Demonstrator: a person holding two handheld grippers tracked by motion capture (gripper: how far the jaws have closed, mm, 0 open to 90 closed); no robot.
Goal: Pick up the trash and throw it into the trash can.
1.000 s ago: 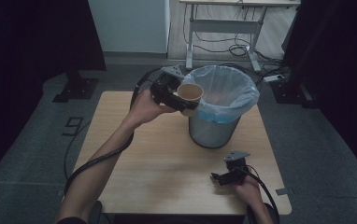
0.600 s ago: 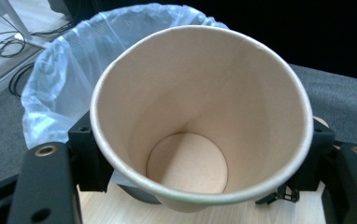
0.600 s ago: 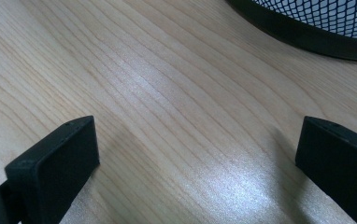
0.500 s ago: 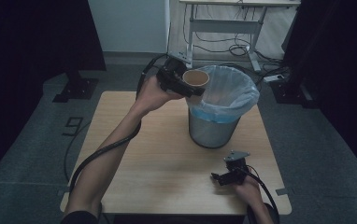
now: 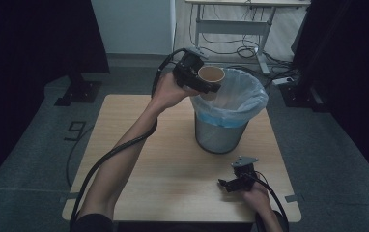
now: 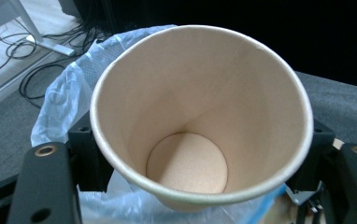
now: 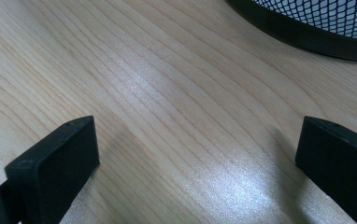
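While tongs [image 5: 210,87] clamp cup [image 5: 211,76], above bin [image 5: 221,133]

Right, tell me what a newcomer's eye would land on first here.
The empty paper cup, clamped in the left gripper above the bin's rim. Next, the mesh waste bin with its pale blue liner, at the table's far side. The right gripper rests open near the front edge.

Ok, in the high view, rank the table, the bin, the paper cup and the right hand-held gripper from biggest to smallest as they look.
1. Table
2. Bin
3 and 4. Right hand-held gripper and paper cup: they look about alike, and the cup is raised nearer the camera, so I won't rank them.
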